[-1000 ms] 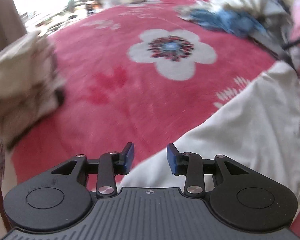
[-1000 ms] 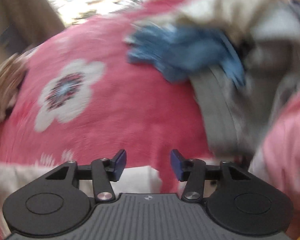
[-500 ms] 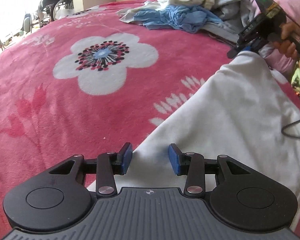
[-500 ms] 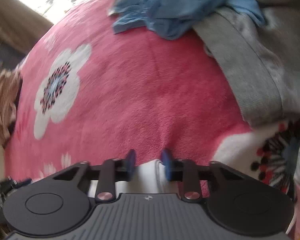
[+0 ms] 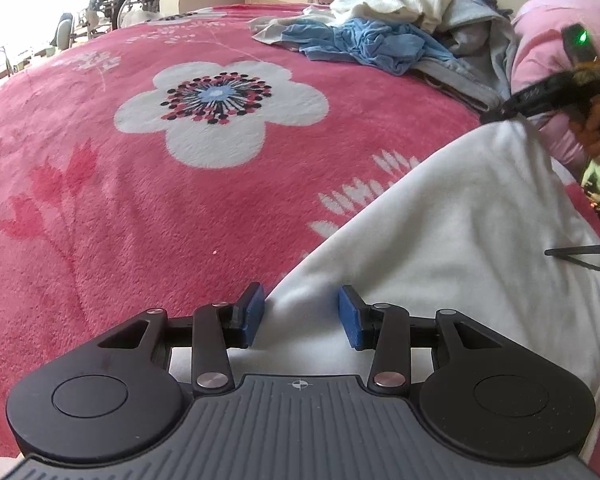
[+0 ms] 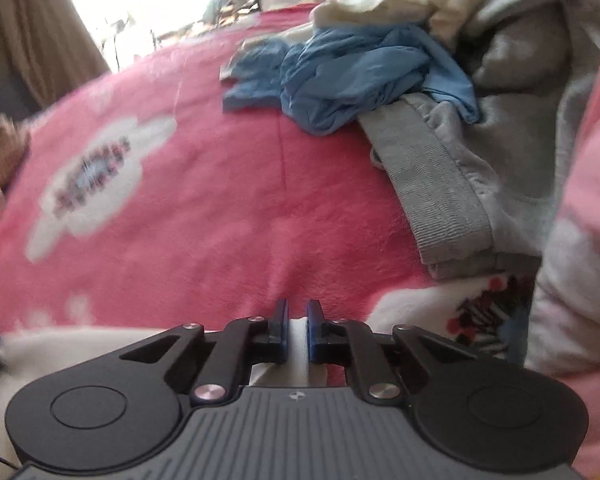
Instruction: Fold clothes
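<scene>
The right tool [image 6: 297, 330] has just pressed together on a corner of the plain white cotton garment [image 5: 460, 240], lower right of the frame on the pink flowered bed blanket [image 5: 140, 200]. The left tool [image 5: 301, 318] stays spread over the near edge; it probably grips next.

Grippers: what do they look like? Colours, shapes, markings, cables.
The left gripper and the right gripper match: blue ribbed pads on black linkage arms with silver pivot pins, two round black housings, and a grey ridged body marked with a small crosshair. A thin black cable trails across the white garment.
</scene>
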Tool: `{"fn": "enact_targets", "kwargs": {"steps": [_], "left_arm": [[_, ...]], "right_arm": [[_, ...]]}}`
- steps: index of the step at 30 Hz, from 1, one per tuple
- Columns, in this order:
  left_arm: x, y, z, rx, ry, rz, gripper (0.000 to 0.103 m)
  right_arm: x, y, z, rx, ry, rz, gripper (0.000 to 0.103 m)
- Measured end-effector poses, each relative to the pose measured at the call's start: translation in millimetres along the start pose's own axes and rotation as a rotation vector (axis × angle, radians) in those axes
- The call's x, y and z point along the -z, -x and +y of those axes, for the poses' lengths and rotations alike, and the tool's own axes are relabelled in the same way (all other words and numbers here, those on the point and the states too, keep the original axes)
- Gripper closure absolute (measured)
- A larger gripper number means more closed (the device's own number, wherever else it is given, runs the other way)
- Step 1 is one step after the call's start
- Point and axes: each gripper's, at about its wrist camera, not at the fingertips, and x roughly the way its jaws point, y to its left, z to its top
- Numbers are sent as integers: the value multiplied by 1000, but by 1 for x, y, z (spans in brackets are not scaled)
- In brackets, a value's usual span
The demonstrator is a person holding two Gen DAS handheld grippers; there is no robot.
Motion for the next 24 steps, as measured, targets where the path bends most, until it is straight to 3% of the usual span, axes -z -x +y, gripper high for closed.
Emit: {"fn": "enact_targets", "kwargs": {"steps": [3,8,12,15,17,20,24], "left_arm": [[1,0,1,4,0,-4,62],[2,1,0,-2,-9,-11,62],[2,1,0,-6,-12,-17,61],[2,1,-1,-11,-20,-21,60],[2,0,-1,-18,-22,-23,58],[2,-1,1,-29,-19,-28,52],[0,-2,0,-39,-16,-27,50]], "right_arm": [[-1,0,5,40,38,-11,92],[-16,33,-3,105,-7,-97,92],[-9,60,10,-23,63,-102,91],[11,51,14,-90,102,-3,92],[21,41,1,-37,79,55,96],[26,47,-29,109,-38,61,91],[24,77,-17,62,43,-22,90]]}}
